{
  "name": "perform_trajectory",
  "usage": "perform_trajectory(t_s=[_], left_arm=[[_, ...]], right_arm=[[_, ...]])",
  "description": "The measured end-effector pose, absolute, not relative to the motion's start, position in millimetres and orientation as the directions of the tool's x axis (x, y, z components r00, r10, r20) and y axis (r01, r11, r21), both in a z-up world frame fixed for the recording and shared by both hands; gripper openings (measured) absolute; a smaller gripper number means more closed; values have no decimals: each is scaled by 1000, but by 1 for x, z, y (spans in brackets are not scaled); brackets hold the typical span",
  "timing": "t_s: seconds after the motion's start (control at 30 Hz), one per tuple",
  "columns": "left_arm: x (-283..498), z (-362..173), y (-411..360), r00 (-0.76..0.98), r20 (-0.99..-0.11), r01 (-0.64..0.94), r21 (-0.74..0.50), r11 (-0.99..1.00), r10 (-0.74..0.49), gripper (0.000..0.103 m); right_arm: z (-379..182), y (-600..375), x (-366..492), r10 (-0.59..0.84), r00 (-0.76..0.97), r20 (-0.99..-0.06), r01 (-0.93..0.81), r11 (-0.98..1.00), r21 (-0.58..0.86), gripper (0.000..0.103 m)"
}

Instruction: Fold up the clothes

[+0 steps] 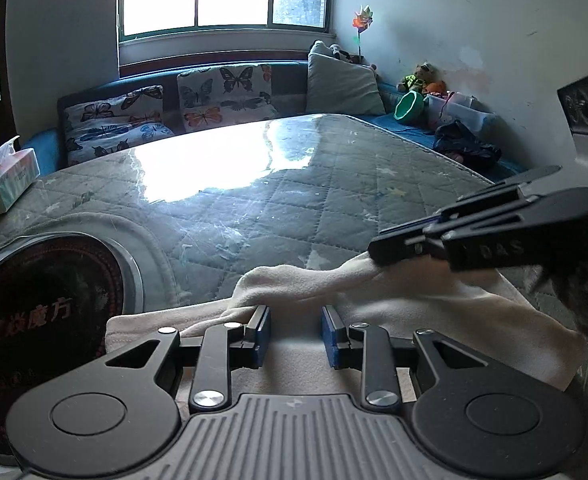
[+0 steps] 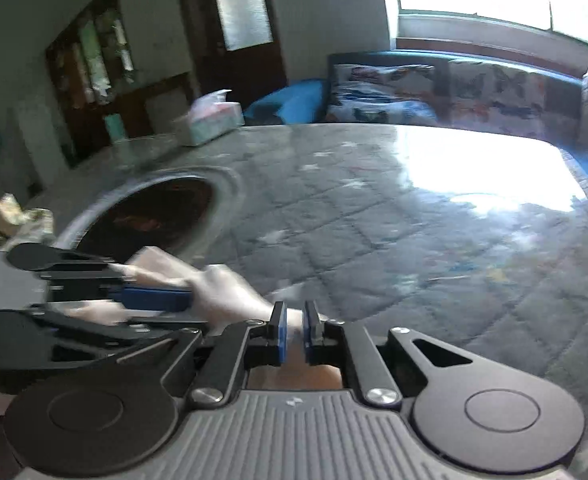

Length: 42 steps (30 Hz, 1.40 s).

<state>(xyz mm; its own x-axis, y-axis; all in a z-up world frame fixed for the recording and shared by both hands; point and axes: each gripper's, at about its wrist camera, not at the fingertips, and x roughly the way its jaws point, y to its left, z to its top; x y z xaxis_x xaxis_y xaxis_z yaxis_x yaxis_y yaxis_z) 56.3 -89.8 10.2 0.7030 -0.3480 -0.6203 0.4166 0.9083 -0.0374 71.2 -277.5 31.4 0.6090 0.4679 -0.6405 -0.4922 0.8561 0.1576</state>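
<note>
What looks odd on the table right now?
Nothing spilled or damaged. The cream garment lies bunched and creased at the near edge of the quilted table cover, not flat. The right tool pinches one end; the left tool is open over it. The right view is motion-blurred.

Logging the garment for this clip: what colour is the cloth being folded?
Cream, plain, no print. The cloth shows best in the left wrist view.

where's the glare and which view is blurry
Left wrist view: sharp, window glare bleaches the middle of the table. Right wrist view: motion blur smears the left gripper and cream cloth; glare sits on the table's right side.
</note>
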Motion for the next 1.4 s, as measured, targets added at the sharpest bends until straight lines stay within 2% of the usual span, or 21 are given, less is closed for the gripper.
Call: perform_trajectory(t_s=[0.03,0.17,0.23,0.37,0.6,0.77,0.97,1.2,1.4], left_arm=[[56,10,-90,703,-620,417,-37,908,-348,31],[56,10,-90,702,-620,417,-40,908,-350,31],[57,10,-90,703,-619,416,-41,909,-350,31],[55,9,-89,704,-616,417,-45,908,-354,32],[55,8,-89,705,-614,418,-43,908,-354,32],[55,9,-90,705,-617,414,-41,909,-349,32],[55,9,-91,704,-621,411,-38,911,-344,32],[54,10,-91,704,-622,413,-35,910,-343,32],[54,10,-92,705,-622,413,-31,910,-341,33]], right_arm=[[29,-280,76,456,604,-654,-478,864,160,19],[25,-282,85,483,559,-674,-486,850,206,18],[25,-279,87,495,542,-679,-504,838,208,8],[30,-272,84,462,587,-665,-519,845,129,4],[17,-267,84,424,628,-653,-508,859,70,4],[30,-274,78,431,651,-625,-497,864,78,8],[48,-268,44,487,642,-592,-566,822,61,9],[27,-283,37,416,644,-642,-515,856,38,9],[30,-307,26,392,659,-642,-492,870,26,9]])
